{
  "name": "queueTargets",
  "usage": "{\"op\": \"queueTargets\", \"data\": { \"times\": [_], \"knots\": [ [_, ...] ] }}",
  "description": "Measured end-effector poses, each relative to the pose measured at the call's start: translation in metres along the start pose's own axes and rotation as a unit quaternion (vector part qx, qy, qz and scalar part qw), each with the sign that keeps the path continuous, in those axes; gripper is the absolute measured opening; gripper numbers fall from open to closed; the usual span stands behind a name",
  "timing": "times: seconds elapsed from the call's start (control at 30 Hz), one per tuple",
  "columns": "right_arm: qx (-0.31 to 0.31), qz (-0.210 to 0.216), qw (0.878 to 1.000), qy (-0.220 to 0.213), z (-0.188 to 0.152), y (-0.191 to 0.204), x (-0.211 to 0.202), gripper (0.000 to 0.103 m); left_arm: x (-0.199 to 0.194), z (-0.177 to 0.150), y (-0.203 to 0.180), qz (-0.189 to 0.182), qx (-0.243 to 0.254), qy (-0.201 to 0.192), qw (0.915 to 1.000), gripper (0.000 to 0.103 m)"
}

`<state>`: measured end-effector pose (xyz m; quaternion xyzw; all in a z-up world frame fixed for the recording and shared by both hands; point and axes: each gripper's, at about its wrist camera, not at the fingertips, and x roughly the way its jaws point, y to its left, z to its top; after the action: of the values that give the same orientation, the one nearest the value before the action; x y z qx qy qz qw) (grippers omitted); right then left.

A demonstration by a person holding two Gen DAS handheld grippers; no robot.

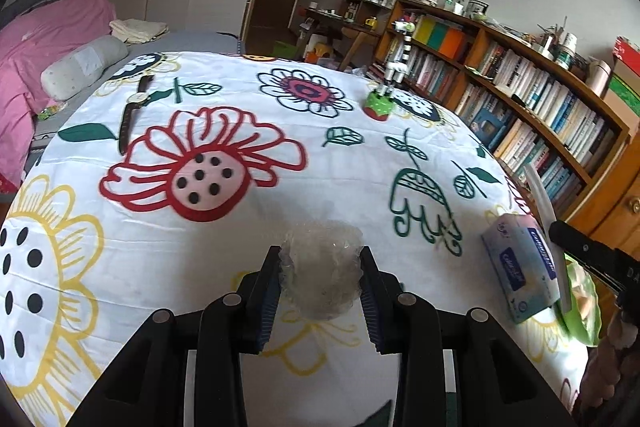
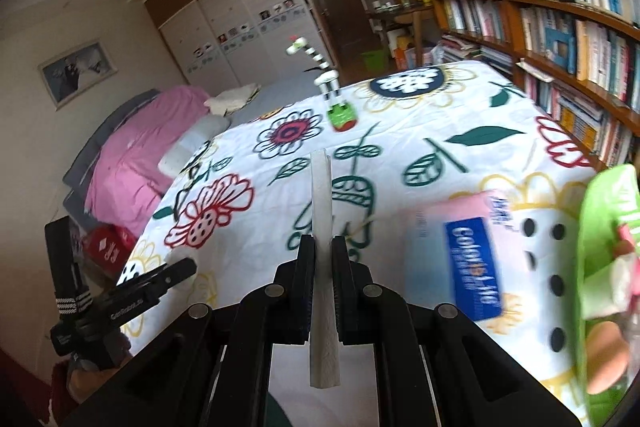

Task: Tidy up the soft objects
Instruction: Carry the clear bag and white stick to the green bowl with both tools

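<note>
In the left wrist view, my left gripper [image 1: 320,261] is shut on a crumpled wad of clear plastic wrap [image 1: 320,279], held just above the flowered bedspread [image 1: 224,227]. My right gripper [image 2: 323,243] is shut on a folded white tissue strip [image 2: 322,187] that stands up between its fingers. That gripper [image 1: 580,247] and its tissue [image 1: 542,195] also show at the right edge of the left wrist view. A blue and pink tissue pack [image 1: 520,267] [image 2: 460,255] lies on the bedspread by a green snack bag [image 2: 604,227]. My left gripper [image 2: 176,271] shows at the lower left of the right wrist view.
A striped toy animal on a green base [image 1: 380,99] [image 2: 340,115] stands at the far side of the bedspread. A wristwatch [image 1: 134,107] lies far left. Pink bedding [image 1: 48,39] and a grey bolster [image 1: 80,67] are beyond it. A bookshelf [image 1: 520,99] runs along the right.
</note>
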<state>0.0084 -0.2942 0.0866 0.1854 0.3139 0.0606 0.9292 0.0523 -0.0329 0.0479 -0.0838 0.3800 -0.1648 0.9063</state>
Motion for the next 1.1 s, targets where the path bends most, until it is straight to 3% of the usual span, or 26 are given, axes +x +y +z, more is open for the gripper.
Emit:
{"op": "queueTargets", "data": {
  "times": [0.43, 1.1],
  "knots": [
    [0.055, -0.063, 0.996, -0.036, -0.005, -0.070, -0.053, 0.009, 0.002, 0.000, -0.046, -0.027, 0.037, 0.005, 0.9989, 0.038],
    [0.128, -0.154, 0.978, -0.060, -0.040, -0.171, -0.123, 0.009, -0.004, -0.002, -0.116, -0.056, 0.094, 0.003, 0.9940, 0.038]
  ]
}}
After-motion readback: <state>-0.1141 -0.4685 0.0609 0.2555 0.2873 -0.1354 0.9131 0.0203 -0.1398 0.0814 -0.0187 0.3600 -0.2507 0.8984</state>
